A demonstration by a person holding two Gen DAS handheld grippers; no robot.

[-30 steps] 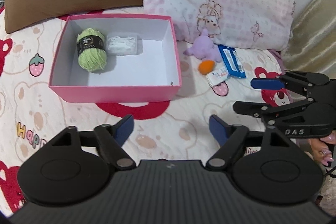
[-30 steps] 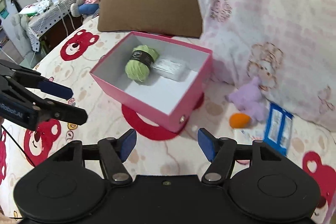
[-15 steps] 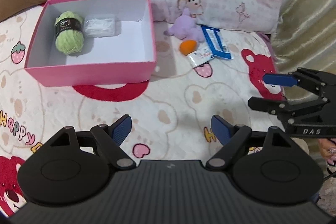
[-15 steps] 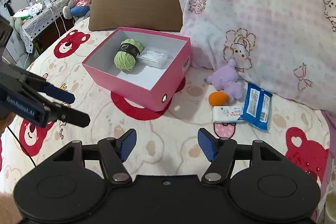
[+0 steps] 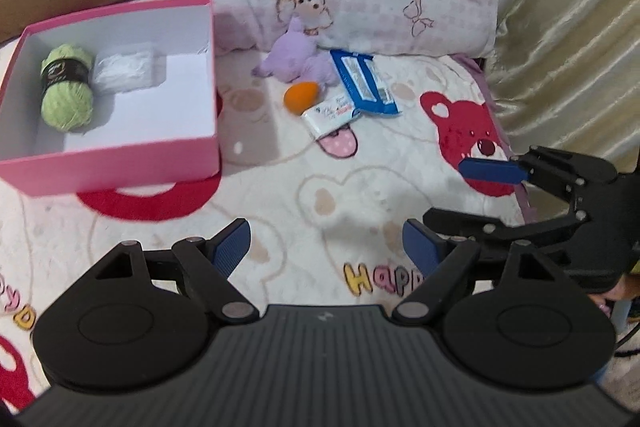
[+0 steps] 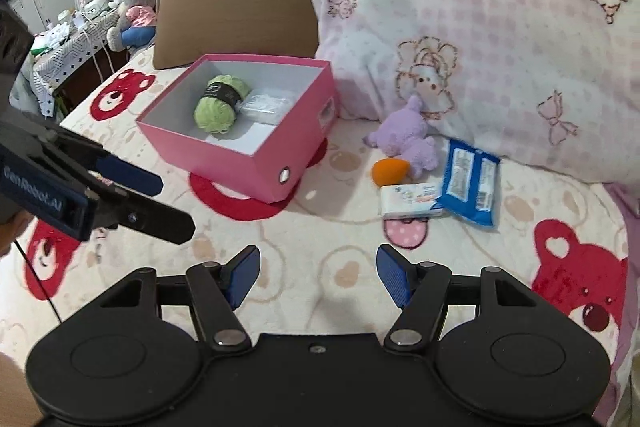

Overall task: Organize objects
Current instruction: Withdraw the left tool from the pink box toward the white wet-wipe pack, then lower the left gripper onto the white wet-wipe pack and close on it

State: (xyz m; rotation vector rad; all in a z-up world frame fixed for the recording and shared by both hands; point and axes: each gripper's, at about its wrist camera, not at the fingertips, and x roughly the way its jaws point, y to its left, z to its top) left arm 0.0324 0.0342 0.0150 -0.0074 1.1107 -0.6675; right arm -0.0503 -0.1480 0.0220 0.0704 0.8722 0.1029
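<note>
Now, left wrist view: left gripper [image 5: 326, 247] hangs over the bear-print blanket [image 5: 320, 195] with its blue pads spread and nothing between them.
Other tool: right gripper [image 5: 448, 199] shows at the right edge, fingers apart and empty.
Container: open pink cardboard box [image 5: 120, 163] sits left of the loose items.
Contents: green yarn ball with a black band [image 5: 66, 93] touching a clear packet of something white [image 5: 124, 71]; the rest of the white floor is bare.
Right wrist view: right gripper [image 6: 318, 273] also unclenched, holding nothing; left gripper [image 6: 160, 203] juts in from the left.
Waiting items: purple plush toy [image 6: 404, 143], orange egg-shaped sponge [image 6: 390, 171], white tissue pack [image 6: 412, 201] and blue foil wipes packet [image 6: 470, 183] cluster against the pink checked pillow [image 6: 480, 27], beside the box.
Doing it well: probably take the sponge or tissue pack first, as they lie nearest; come down over one item only, since the tissue pack touches the blue packet.
Placement: drop into the box's bare half.
</note>
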